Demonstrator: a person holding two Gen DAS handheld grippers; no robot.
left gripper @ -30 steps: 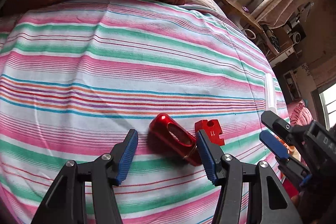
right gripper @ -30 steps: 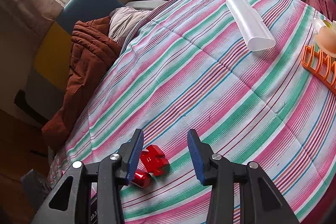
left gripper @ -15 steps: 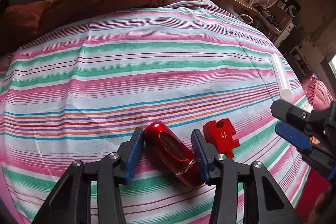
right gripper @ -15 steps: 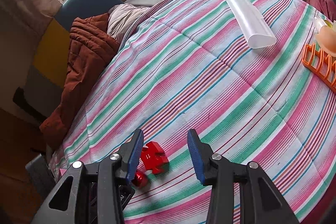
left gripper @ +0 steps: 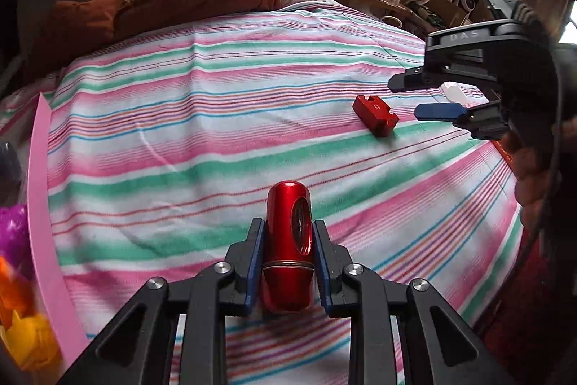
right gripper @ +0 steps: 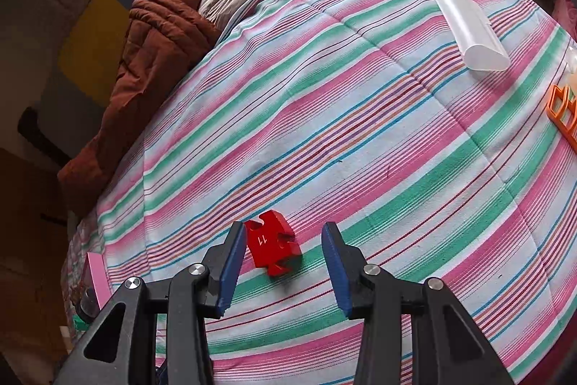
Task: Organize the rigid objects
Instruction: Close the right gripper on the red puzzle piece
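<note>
Your left gripper (left gripper: 287,260) holds the shiny red tube (left gripper: 287,249) tight between its fingers, up off the striped bed (left gripper: 216,118). So 1 thing is picked up, but it is not put away yet. Your right gripper (right gripper: 280,271) has its fingers wide apart, right by the red puzzle block (right gripper: 273,248), which lies flat on the bed. The white tube (right gripper: 465,27) lies far off, untouched. Most of the tidying looks left to do.
</note>
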